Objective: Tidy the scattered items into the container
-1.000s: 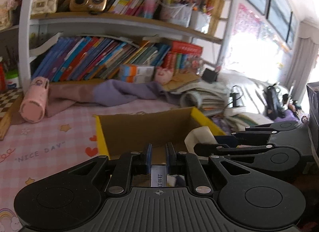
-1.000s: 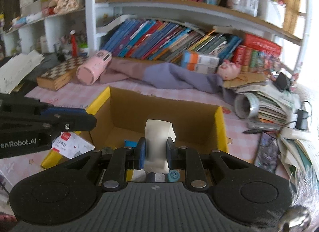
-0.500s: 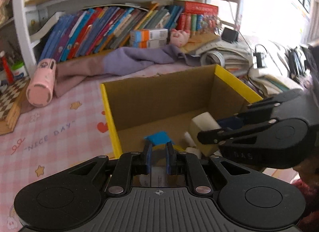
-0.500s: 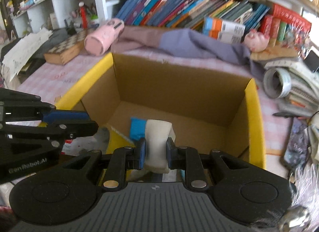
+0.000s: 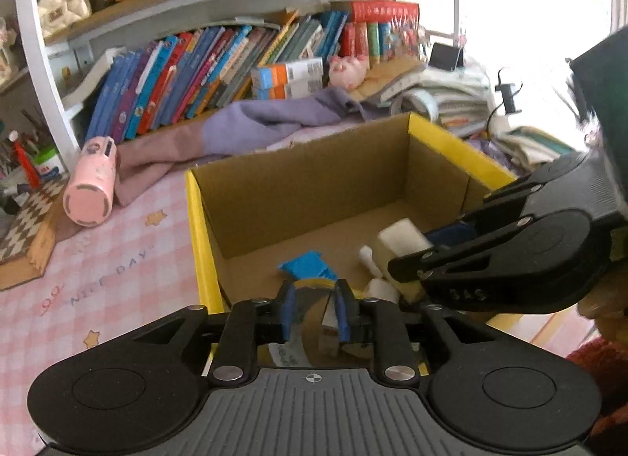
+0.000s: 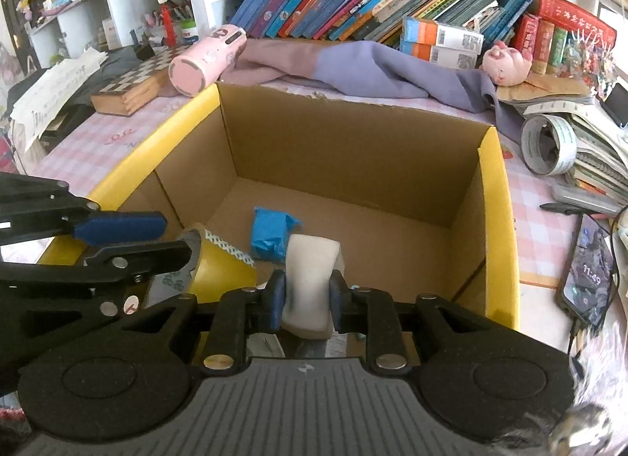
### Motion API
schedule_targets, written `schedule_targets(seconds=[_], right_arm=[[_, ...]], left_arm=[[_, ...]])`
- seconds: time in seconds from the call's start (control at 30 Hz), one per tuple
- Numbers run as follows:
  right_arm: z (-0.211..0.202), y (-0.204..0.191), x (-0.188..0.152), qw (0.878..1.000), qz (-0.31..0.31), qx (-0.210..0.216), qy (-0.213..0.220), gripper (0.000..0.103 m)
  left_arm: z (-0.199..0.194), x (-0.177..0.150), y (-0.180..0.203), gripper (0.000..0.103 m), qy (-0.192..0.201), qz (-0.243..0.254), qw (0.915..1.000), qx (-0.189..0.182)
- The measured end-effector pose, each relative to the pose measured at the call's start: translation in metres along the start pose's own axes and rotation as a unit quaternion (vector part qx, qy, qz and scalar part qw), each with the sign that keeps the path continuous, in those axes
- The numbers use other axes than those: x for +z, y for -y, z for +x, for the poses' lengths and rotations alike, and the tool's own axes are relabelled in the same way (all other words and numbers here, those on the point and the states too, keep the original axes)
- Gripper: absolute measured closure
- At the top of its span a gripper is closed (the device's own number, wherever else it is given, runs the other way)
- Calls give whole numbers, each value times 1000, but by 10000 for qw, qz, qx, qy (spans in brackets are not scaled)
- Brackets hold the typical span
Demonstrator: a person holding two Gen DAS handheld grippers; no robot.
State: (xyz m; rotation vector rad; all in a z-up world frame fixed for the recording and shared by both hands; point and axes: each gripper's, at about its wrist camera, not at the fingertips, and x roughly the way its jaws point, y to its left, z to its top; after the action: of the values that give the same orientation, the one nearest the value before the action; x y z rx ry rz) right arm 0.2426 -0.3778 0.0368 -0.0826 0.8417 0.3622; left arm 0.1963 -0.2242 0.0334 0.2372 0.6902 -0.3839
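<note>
Both of your grippers were over the near edge of the cardboard box [image 6: 353, 150], the one with yellow-topped side walls, sitting on the pink checked tabletop [image 5: 98, 279].

Your right gripper [image 6: 304, 301] was tipped down into the box with a white foam block [image 6: 310, 279] standing upright between its blue fingers [image 6: 274, 299]. The fingers were just beginning to part, yet both pads were on the block's sides, so the grip was there. In the left wrist view the same block [image 5: 400, 236] sat low inside the box, near the right wall.

Your left gripper [image 5: 314, 310] had its fingers [image 5: 289, 310] opening as well, and here a gap showed. A yellow tape roll [image 6: 219, 263] with a white patterned edge lay tilted just below those fingers at the box's near left corner. Whether a pad touched it, I couldn't tell from either view.

On the box floor a crumpled blue wrapper [image 6: 272, 234] lay beside the foam block. A couple of small white pieces [image 5: 369, 259] showed next to it in the left view.

Outside the box, a pink tumbler [image 6: 208, 59] lay on its side by a chessboard [image 6: 137, 79], a purple cloth [image 6: 353, 67] was draped behind the far wall, and a phone [image 6: 588, 267] rested off to the right.
</note>
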Motion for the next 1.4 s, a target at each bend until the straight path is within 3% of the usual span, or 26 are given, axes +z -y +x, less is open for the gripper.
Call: schedule_targets(seconds=[0.1, 0.27, 0.4, 0.73, 1.4], right_arm=[[-9, 0, -4, 9997, -22, -27, 222, 67], [-23, 1, -9, 9987, 40, -89, 506, 65], [-34, -2, -13, 9973, 88, -184, 709, 59], [-58, -24, -23, 9936, 207, -447, 1021, 49], [-111, -123, -72, 9845, 409, -912, 1441, 38]], left_arm=[[-11, -1, 5, 55, 270, -71, 9995, 123], [-25, -6, 6, 48, 546, -216, 9978, 316], [-38, -9, 2, 35, 781, -418, 9949, 487], [-68, -28, -11, 24, 1050, -629, 9903, 657], [-154, -102, -59, 18, 1162, -1144, 9821, 946]])
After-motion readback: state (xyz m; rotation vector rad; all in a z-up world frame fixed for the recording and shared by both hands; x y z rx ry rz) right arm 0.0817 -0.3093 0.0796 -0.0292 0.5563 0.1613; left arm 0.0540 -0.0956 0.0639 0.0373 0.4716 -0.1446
